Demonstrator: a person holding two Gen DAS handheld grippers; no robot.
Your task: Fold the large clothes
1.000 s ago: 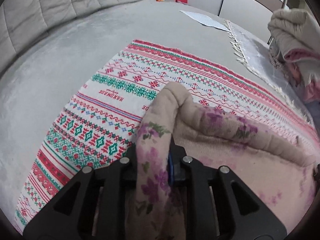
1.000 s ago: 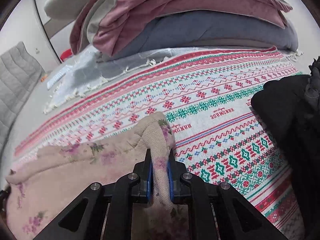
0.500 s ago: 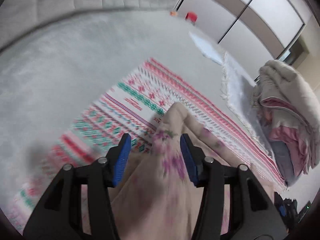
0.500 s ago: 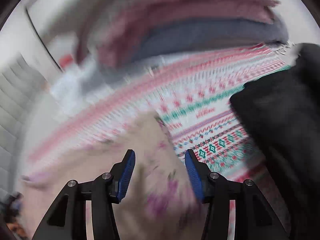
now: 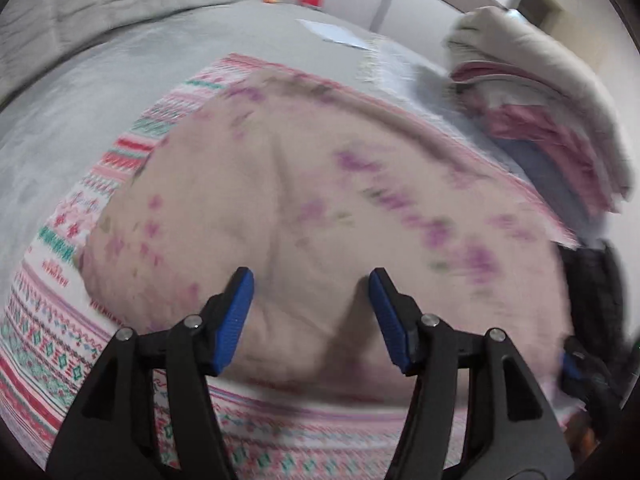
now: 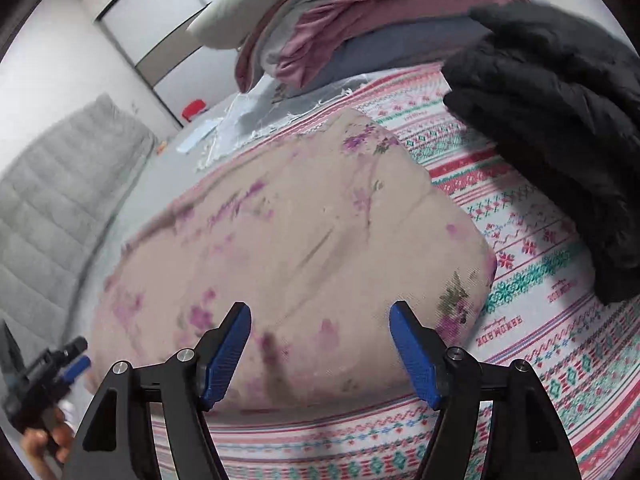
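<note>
Beige floral garment [image 6: 296, 248] folded, lying flat on patterned blanket [image 6: 532, 320], creased

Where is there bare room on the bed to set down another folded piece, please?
The grey bedspread between the headboard and patterned blanket is bare. The floral garment, black jacket and clothes pile crowd the rest.

A home bedroom. A grey quilted headboard [image 6: 60, 200] backs the bed, folded bedding [image 5: 552, 120] is stacked on it, and wardrobe doors [image 6: 160, 32] line the wall.
</note>
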